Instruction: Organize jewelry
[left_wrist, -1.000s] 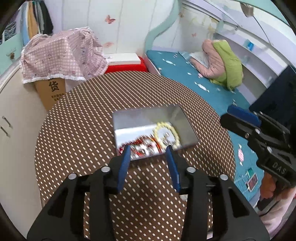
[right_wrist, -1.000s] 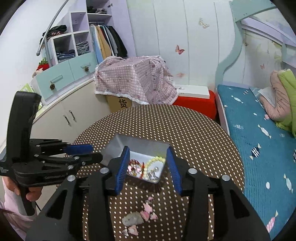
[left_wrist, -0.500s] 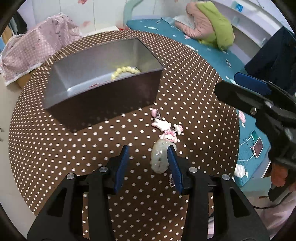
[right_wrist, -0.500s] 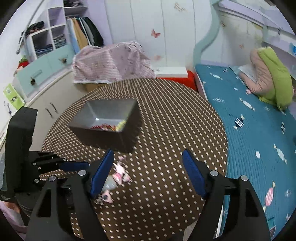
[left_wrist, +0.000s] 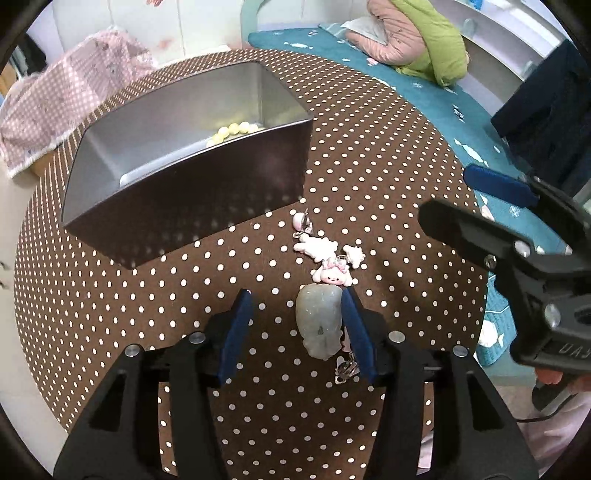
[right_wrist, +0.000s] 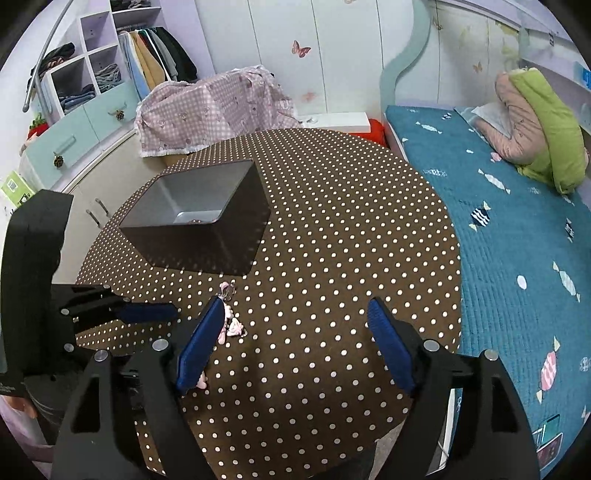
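Observation:
A pale jade pendant (left_wrist: 319, 321) lies on the brown dotted table (left_wrist: 369, 147), between the fingers of my left gripper (left_wrist: 297, 308). It rests against the right pad while the jaws are opening, so they do not grip it. Pink charms (left_wrist: 328, 258) lie just beyond it, before the open metal box (left_wrist: 192, 206), which holds a yellow bead bracelet (left_wrist: 232, 131). My right gripper (right_wrist: 295, 306) hangs wide open over bare cloth. The pink charms (right_wrist: 231, 326) sit by its left finger. It also shows at the right of the left wrist view, right gripper (left_wrist: 445, 194).
A teal bed (right_wrist: 517, 221) with a pink and green quilt (right_wrist: 535, 122) runs along the table's right side. A pink checked cloth (right_wrist: 214, 110) covers a carton behind the table. Pale cabinets (right_wrist: 74, 140) stand at the left. The table's near edge is close below both grippers.
Both grippers have come down toward the table in front of the box. The right jaws have spread wide. The left gripper now straddles the jade pendant, its jaws a little wider.

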